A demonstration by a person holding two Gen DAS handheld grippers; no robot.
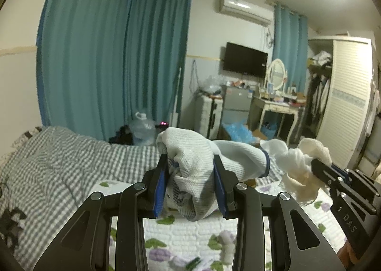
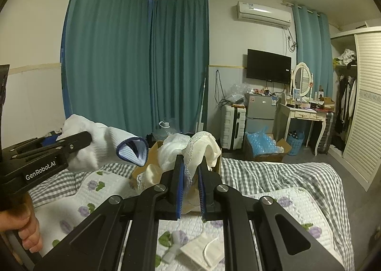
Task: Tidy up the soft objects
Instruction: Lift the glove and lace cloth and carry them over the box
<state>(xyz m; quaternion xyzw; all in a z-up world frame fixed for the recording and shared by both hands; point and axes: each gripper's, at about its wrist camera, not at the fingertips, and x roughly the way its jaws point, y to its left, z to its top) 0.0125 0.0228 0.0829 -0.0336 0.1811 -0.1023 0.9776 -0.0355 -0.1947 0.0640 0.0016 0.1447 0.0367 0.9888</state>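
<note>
My left gripper [image 1: 190, 163] is shut on a bunched white sock with a blue cuff [image 1: 197, 159], held above the bed; it also shows in the right wrist view [image 2: 104, 147]. My right gripper [image 2: 190, 163] is shut on a cream lace-trimmed cloth [image 2: 202, 144], also seen in the left wrist view [image 1: 307, 166], where that gripper [image 1: 319, 166] comes in from the right. Both are held up side by side over the floral quilt [image 2: 285, 202]. A cardboard box [image 2: 154, 152] sits behind the held cloth.
A grey checked blanket [image 1: 59, 152] covers the bed's far side. A white mask-like item [image 2: 204, 249] lies on the quilt below my right gripper. Beyond the bed are teal curtains [image 2: 133, 68], a suitcase [image 2: 233, 123], a small fridge [image 2: 259, 109], a dressing table [image 2: 304, 113] and a wardrobe [image 2: 366, 104].
</note>
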